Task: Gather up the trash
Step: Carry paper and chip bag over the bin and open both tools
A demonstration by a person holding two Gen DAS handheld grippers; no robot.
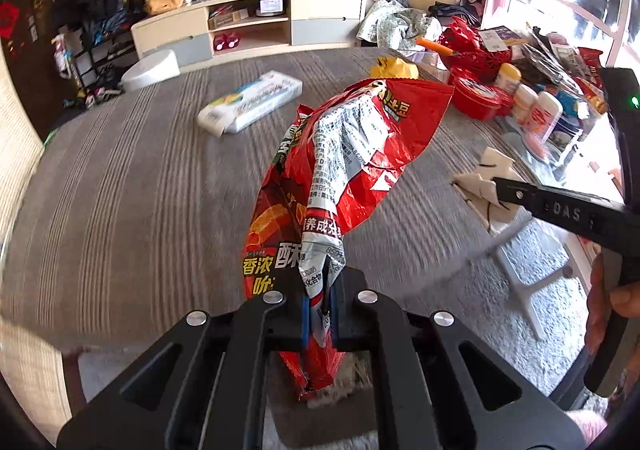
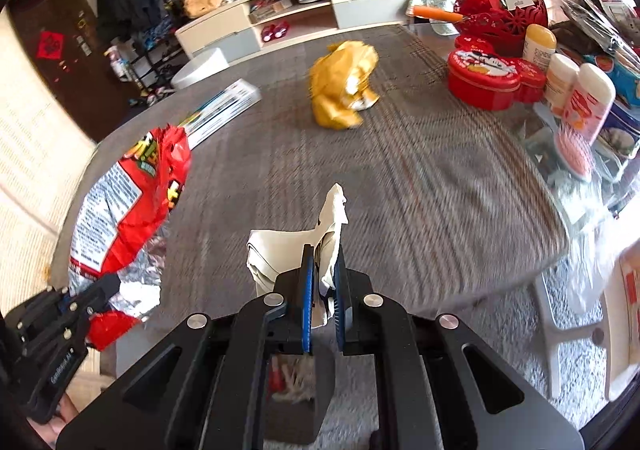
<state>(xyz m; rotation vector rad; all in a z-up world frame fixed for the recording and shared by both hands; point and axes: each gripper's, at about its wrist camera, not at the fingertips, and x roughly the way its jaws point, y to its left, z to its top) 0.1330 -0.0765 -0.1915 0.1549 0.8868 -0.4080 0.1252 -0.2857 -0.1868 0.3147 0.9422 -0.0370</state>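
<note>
left gripper fingers pinch a red snack bag; right gripper fingers clamp white paper above the surface.

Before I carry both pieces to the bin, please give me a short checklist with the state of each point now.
1. Left hand-held gripper shut on the red snack bag: ok.
2. Right hand-held gripper shut on the white paper scrap: ok.
3. Both pieces lifted off the table: cannot tell.
4. Table free of trash: not ok, the yellow wrapper lies there.
5. Bin below the grippers: ok, a dark container with scraps shows between the arms.
</note>
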